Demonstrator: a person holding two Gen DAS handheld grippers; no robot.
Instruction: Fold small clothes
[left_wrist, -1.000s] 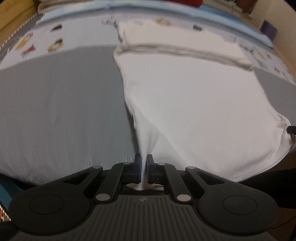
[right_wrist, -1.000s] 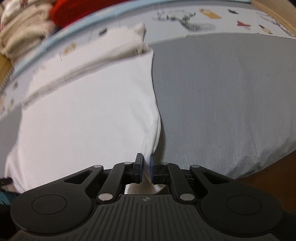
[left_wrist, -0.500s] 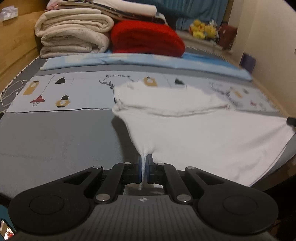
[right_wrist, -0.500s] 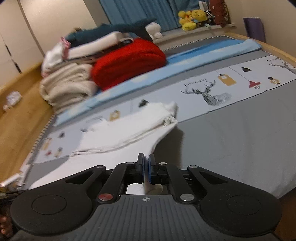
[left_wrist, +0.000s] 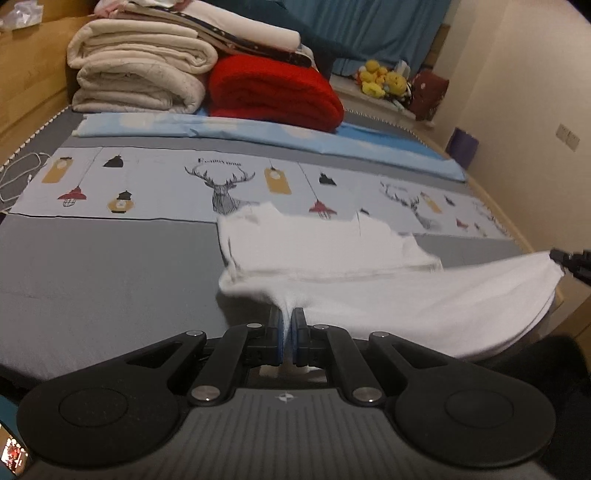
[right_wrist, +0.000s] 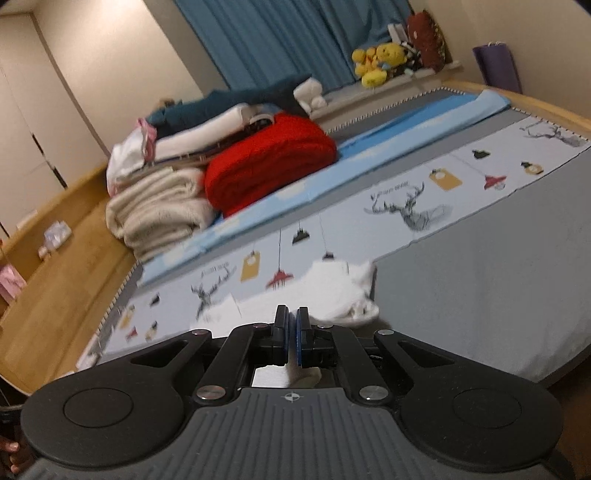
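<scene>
A small white garment (left_wrist: 369, 280) lies on the grey bed (left_wrist: 92, 280), its far part folded flat, its near hem lifted. My left gripper (left_wrist: 288, 317) is shut on the hem's left corner. My right gripper (right_wrist: 291, 321) is shut on the other corner; white cloth shows between its pads. In the right wrist view the garment (right_wrist: 332, 291) bunches just beyond the fingers. The right gripper's tip (left_wrist: 570, 258) shows at the right edge of the left wrist view, with the hem stretched between the two grippers.
Folded cream blankets (left_wrist: 140, 74) and a red blanket (left_wrist: 273, 92) are stacked at the bed's far end. A printed sheet with deer and lamps (left_wrist: 221, 181) runs across the bed. A wooden floor (right_wrist: 55, 277) lies left, a wall (left_wrist: 517, 92) right.
Both grippers have lifted the near hem off the bed and tilted up and forward. The views went from looking down on the spread garment to looking across the bed.
</scene>
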